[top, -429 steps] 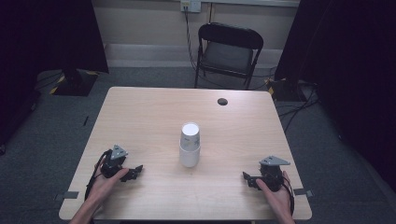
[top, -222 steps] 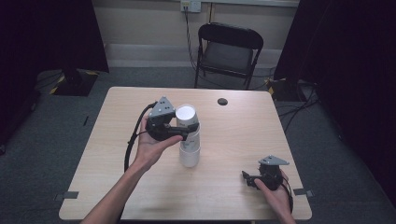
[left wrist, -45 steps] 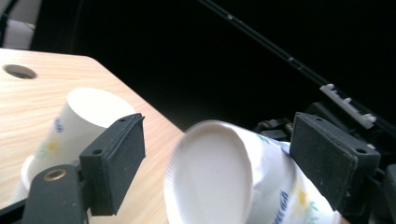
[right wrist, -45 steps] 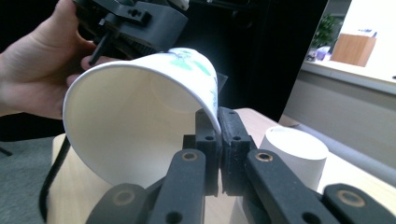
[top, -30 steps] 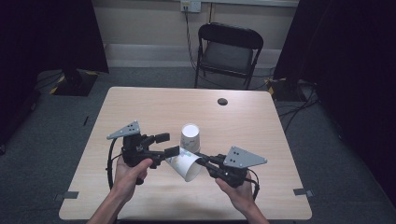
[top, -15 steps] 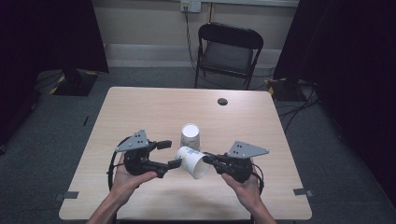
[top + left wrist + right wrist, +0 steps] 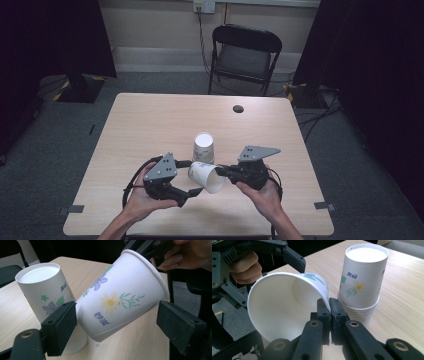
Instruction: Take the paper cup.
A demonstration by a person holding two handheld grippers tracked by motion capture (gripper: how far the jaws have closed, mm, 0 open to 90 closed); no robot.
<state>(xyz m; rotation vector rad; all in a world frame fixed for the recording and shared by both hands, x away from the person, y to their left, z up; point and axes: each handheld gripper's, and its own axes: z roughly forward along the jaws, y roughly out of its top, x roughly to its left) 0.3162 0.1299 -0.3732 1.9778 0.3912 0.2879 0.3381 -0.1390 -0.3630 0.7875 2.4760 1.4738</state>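
A white paper cup (image 7: 206,176) with flower prints hangs tilted above the table's front middle, mouth toward the right hand. My right gripper (image 7: 220,171) is shut on its rim, one jaw inside and one outside; the right gripper view shows that pinch (image 7: 329,307) on the cup (image 7: 282,302). My left gripper (image 7: 196,176) is open, its jaws spread on either side of the cup (image 7: 120,297). The right pad (image 7: 180,327) stands clear of the cup wall. Just behind stands an upside-down stack of matching cups (image 7: 203,146), also seen as the stack (image 7: 47,290) and the stack (image 7: 362,282).
The light wooden table (image 7: 150,125) has a small dark round object (image 7: 238,108) near its far edge. A black folding chair (image 7: 245,55) stands beyond the table. Dark curtains hang at both sides, and cables lie on the floor at right.
The single cup has come off the stack and moved toward the person. My right gripper has taken its rim, and my left gripper has swung lower with its jaws spread around the cup.
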